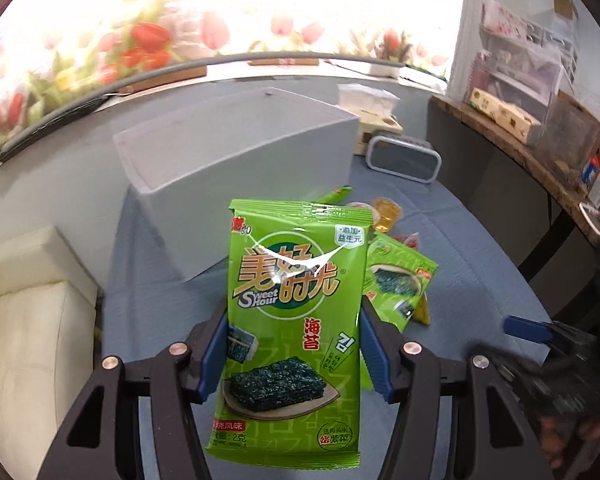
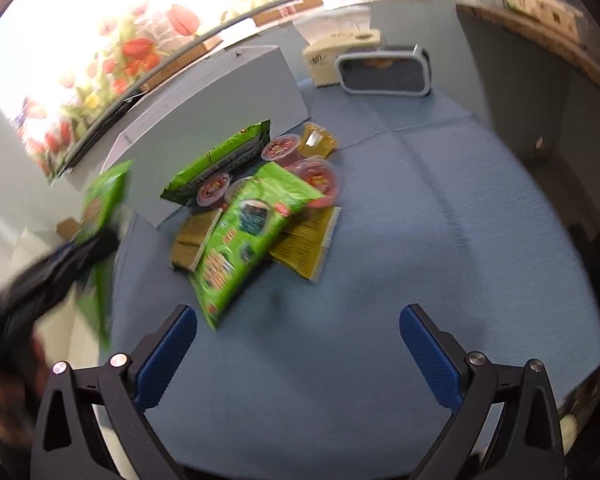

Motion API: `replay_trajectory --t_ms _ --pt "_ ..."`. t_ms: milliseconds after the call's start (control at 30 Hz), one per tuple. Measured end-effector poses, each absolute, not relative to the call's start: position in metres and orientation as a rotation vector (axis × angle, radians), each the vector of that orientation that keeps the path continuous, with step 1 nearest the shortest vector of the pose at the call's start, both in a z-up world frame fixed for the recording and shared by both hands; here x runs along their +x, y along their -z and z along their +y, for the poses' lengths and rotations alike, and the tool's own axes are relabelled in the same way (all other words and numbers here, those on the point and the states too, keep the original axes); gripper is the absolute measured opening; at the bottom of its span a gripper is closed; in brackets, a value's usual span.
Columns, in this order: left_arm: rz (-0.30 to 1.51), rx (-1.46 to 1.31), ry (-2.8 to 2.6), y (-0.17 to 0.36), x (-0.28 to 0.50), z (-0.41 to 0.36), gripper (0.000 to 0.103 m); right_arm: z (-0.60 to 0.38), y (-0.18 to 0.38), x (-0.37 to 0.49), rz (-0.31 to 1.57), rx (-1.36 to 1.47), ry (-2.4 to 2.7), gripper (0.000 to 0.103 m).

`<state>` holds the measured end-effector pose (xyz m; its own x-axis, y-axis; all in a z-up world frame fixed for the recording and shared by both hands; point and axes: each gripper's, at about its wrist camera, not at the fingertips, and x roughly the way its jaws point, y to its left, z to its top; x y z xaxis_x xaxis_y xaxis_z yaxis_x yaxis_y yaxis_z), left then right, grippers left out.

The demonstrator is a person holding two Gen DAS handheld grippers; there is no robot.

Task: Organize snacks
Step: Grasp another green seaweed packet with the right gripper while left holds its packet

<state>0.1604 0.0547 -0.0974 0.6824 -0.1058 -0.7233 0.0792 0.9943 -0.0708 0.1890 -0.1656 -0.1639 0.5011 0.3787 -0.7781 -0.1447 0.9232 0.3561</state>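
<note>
1. Blue cloth covers the bench (image 2: 440, 216), with a tulip-print wall behind it and a pale grey box (image 1: 236, 168) standing at the far left of the surface.
2. Left gripper (image 1: 294, 344) is clenched on a green seaweed packet (image 1: 296, 312), its blue pads pressing the packet's two long edges; the packet stands upright, long axis running away from the gripper, lifted off the bench.
3. That grey box lies just beyond and a little left of the held packet, so I judge the coming move to be a carry forward and over its rim. The left gripper is plainly the nearer one to the box.
4. Right gripper (image 2: 298, 344) hangs released, with nothing between its pads, over bare cloth.
5. Remaining snack pile (image 2: 260, 208) sits ahead of it and slightly left, against the box's side: green packets, a yellow packet (image 2: 306, 244), red-lidded cups (image 2: 318, 178). The nearest green packet (image 2: 244, 236) lies slanted, its near end pointing toward the right gripper.
6. Hard to make out: the box's inside cannot be seen, the pile's lower items are covered by others, and the right view's left edge is smeared by blur.
</note>
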Motion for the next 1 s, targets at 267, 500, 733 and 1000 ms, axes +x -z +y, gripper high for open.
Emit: replay_trajectory --t_ms 267,500,733,1000 --pt "0.792 -0.049 0.066 0.091 0.117 0.093 0.063 -0.096 0.165 0.226 0.992 0.195 -0.135 0.103" --pt "0.786 -0.076 0.078 0.095 0.105 0.108 0.063 -0.058 0.171 0.256 1.03 0.199 0.04 0.099" --pt "0.784 -0.071 0.102 0.098 0.107 0.107 0.064 -0.044 0.182 0.269 1.063 0.158 0.118 0.077" --pt "0.774 -0.077 0.107 0.099 0.104 0.11 0.064 -0.058 0.174 0.252 1.015 0.181 0.076 0.075"
